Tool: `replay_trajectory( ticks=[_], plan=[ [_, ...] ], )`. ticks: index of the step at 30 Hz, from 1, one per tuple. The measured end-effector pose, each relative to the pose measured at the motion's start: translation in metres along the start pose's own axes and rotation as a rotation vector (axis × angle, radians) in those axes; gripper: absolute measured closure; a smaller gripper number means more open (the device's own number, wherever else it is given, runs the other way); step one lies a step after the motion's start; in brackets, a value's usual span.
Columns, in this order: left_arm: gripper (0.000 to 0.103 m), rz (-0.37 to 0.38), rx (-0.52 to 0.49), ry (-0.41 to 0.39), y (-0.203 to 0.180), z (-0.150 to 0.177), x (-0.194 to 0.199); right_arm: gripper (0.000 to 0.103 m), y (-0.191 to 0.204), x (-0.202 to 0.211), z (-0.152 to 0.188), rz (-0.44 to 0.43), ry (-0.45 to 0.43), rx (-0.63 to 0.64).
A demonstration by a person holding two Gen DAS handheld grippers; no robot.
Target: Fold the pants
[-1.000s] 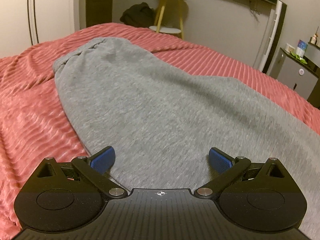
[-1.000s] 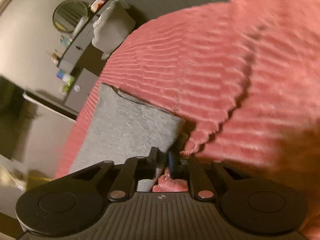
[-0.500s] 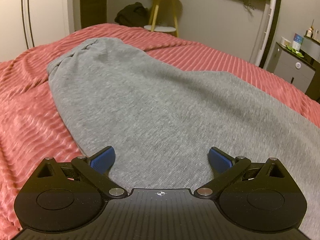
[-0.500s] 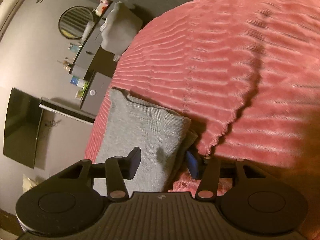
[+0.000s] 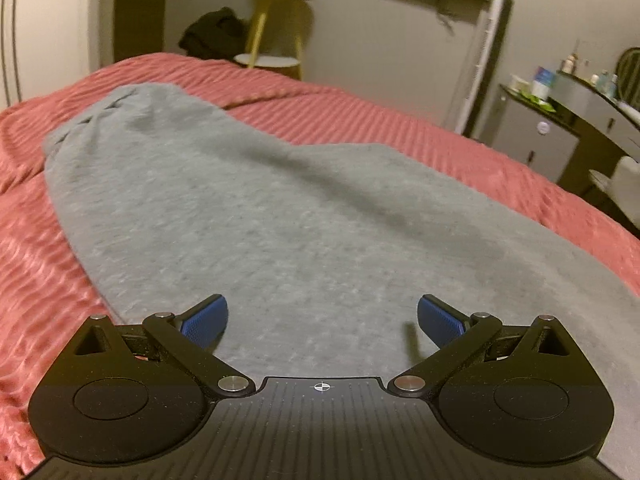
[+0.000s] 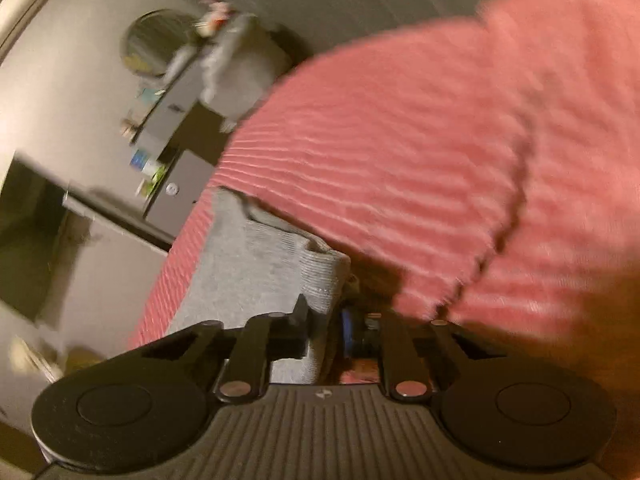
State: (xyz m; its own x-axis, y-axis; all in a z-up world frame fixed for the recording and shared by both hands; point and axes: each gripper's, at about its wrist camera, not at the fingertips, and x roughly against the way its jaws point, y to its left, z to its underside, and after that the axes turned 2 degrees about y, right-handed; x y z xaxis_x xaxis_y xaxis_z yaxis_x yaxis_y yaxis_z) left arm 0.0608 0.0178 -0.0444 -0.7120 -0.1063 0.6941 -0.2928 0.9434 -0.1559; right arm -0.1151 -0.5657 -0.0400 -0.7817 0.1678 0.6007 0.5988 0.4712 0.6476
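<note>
Grey sweatpants (image 5: 280,216) lie lengthwise on a red ribbed bedspread (image 5: 36,264), their gathered end at the far left. My left gripper (image 5: 322,322) is open and empty, low over the near part of the pants. In the right wrist view my right gripper (image 6: 325,326) is shut on the ribbed cuff of the grey pants (image 6: 320,276), with the leg (image 6: 248,264) running off to the left over the bedspread (image 6: 420,168). That view is blurred.
A yellow-legged side table (image 5: 272,28) and a dark heap (image 5: 212,34) stand beyond the bed. A white tower fan (image 5: 480,64) and a grey cabinet (image 5: 532,140) stand at the right. The right wrist view shows a round mirror (image 6: 156,44) and a desk.
My right gripper opened half a second ago and has now shut on the pants cuff. My left gripper stayed open and shifted slightly over the pants.
</note>
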Motion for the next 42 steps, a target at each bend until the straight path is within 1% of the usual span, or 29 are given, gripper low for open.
replay_trajectory(
  ticks=[2,4,7,8,9,10,12,14,17,19,21,22,24,26,27,28,29,30,31,32,33,34,36,37,38,39,40,41,42],
  plan=[
    [0.0,0.017,-0.001,0.004,0.0,0.0,0.0,0.092,0.017,0.009,0.002,0.027,-0.024,0.088],
    [0.0,0.029,0.011,0.008,0.001,0.0,-0.001,0.092,0.03,0.018,0.001,0.002,-0.047,0.143],
    [0.0,0.054,0.023,0.003,0.002,0.0,0.002,0.092,0.053,0.03,0.003,0.004,-0.092,0.251],
    [0.0,0.076,0.021,0.004,0.001,0.0,0.004,0.092,0.061,0.034,0.004,0.007,-0.109,0.291],
    [0.0,0.093,0.015,0.005,-0.002,0.0,0.005,0.092,0.07,0.037,0.007,-0.011,-0.125,0.326],
    [0.0,0.115,-0.005,0.007,-0.004,0.0,0.007,0.093,0.079,0.038,0.01,-0.023,-0.126,0.354],
    [0.0,0.13,-0.046,0.0,-0.011,0.0,0.01,0.094,0.104,0.039,0.018,-0.022,-0.119,0.444],
    [0.0,0.15,-0.068,-0.02,-0.015,0.0,0.016,0.094,0.136,0.042,0.036,-0.075,-0.099,0.564],
    [0.0,0.193,-0.052,-0.043,-0.013,-0.003,0.026,0.094,0.192,0.044,0.083,-0.186,-0.024,0.785],
    [0.0,0.218,-0.047,-0.034,-0.011,-0.005,0.029,0.094,0.222,0.041,0.124,-0.292,0.068,0.935],
    [0.0,0.23,-0.052,-0.03,-0.008,-0.008,0.033,0.094,0.243,0.032,0.166,-0.378,0.187,1.063],
    [0.0,0.236,-0.06,-0.029,-0.006,-0.009,0.036,0.094,0.25,0.027,0.185,-0.393,0.234,1.102],
    [0.0,0.252,-0.083,-0.03,-0.004,-0.01,0.04,0.094,0.256,0.011,0.218,-0.395,0.344,1.173],
    [0.0,0.283,-0.125,-0.007,-0.003,-0.011,0.042,0.093,0.252,-0.001,0.237,-0.383,0.433,1.184],
    [0.0,0.304,-0.151,0.007,-0.006,-0.011,0.042,0.091,0.25,-0.006,0.237,-0.357,0.448,1.191],
    [0.0,0.324,-0.175,0.024,-0.009,-0.011,0.041,0.087,0.249,-0.008,0.234,-0.349,0.466,1.178],
    [0.0,0.353,-0.195,0.042,-0.013,-0.011,0.041,0.078,0.246,-0.007,0.226,-0.357,0.484,1.131],
    [0.0,0.383,-0.207,0.056,-0.017,-0.011,0.04,0.069,0.244,-0.006,0.215,-0.383,0.509,1.056],
    [0.0,0.425,-0.219,0.073,-0.025,-0.01,0.039,0.052,0.238,-0.004,0.201,-0.414,0.525,0.952],
    [0.0,0.455,-0.226,0.091,-0.031,-0.011,0.037,0.032,0.232,-0.001,0.192,-0.44,0.512,0.853],
    [0.0,0.485,-0.233,0.118,-0.039,-0.011,0.033,0.025,0.216,0.002,0.175,-0.462,0.482,0.712],
    [0.0,0.521,-0.236,0.153,-0.048,-0.012,0.027,0.015,0.202,0.001,0.167,-0.467,0.468,0.584],
    [0.0,0.568,-0.219,0.227,-0.065,-0.013,0.013,0.015,0.161,-0.008,0.143,-0.422,0.462,0.295],
    [0.0,0.589,-0.209,0.261,-0.073,-0.014,0.006,0.018,0.137,-0.011,0.134,-0.392,0.446,0.138],
    [0.0,0.61,-0.208,0.286,-0.083,-0.015,-0.001,0.022,0.119,-0.011,0.128,-0.383,0.425,0.011],
    [0.0,0.616,-0.216,0.303,-0.09,-0.014,-0.008,0.022,0.102,-0.008,0.123,-0.405,0.399,-0.094],
    [0.004,0.609,-0.23,0.325,-0.099,-0.014,-0.016,0.022,0.096,-0.005,0.119,-0.423,0.375,-0.129],
    [0.016,0.606,-0.234,0.346,-0.103,-0.013,-0.023,0.022,0.094,-0.001,0.117,-0.419,0.353,-0.117],
    [0.024,0.614,-0.231,0.383,-0.108,-0.013,-0.031,0.022,0.099,0.002,0.117,-0.399,0.343,-0.074]
  ],
)
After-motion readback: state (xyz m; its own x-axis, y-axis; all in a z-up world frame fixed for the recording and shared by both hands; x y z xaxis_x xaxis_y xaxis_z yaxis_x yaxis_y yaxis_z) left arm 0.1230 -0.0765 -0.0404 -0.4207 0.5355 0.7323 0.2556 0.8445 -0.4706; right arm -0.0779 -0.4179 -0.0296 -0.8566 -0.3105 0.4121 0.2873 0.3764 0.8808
